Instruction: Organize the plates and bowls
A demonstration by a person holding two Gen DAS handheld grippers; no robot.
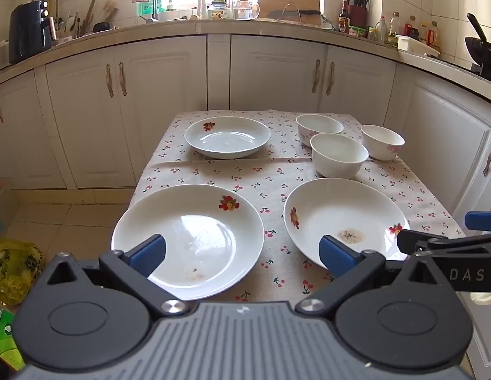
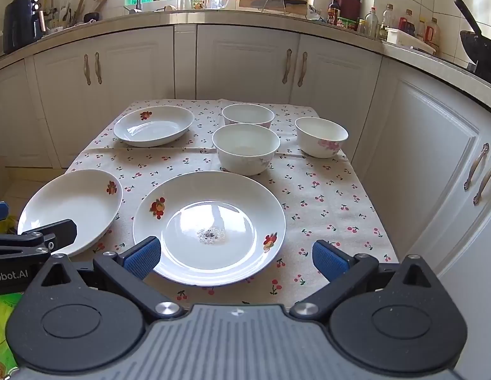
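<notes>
Three white plates with fruit prints lie on the cherry-print tablecloth: a near left plate (image 1: 188, 237) (image 2: 71, 205), a near right plate (image 1: 346, 218) (image 2: 209, 224) with crumbs, and a far plate (image 1: 228, 136) (image 2: 153, 125). Three white bowls stand at the far right: front bowl (image 1: 338, 155) (image 2: 245, 147), back bowl (image 1: 318, 126) (image 2: 248, 114), right bowl (image 1: 383, 142) (image 2: 321, 136). My left gripper (image 1: 242, 255) is open and empty, hovering over the table's near edge between the two near plates. My right gripper (image 2: 236, 258) is open and empty, hovering above the near right plate's front rim.
The small table (image 2: 324, 196) stands in front of white kitchen cabinets (image 1: 270, 72). The counter above holds an air fryer (image 1: 28, 30), a faucet, bottles (image 1: 391, 30) and a wok (image 1: 481, 50). A yellow bag (image 1: 11, 266) lies on the floor at the left.
</notes>
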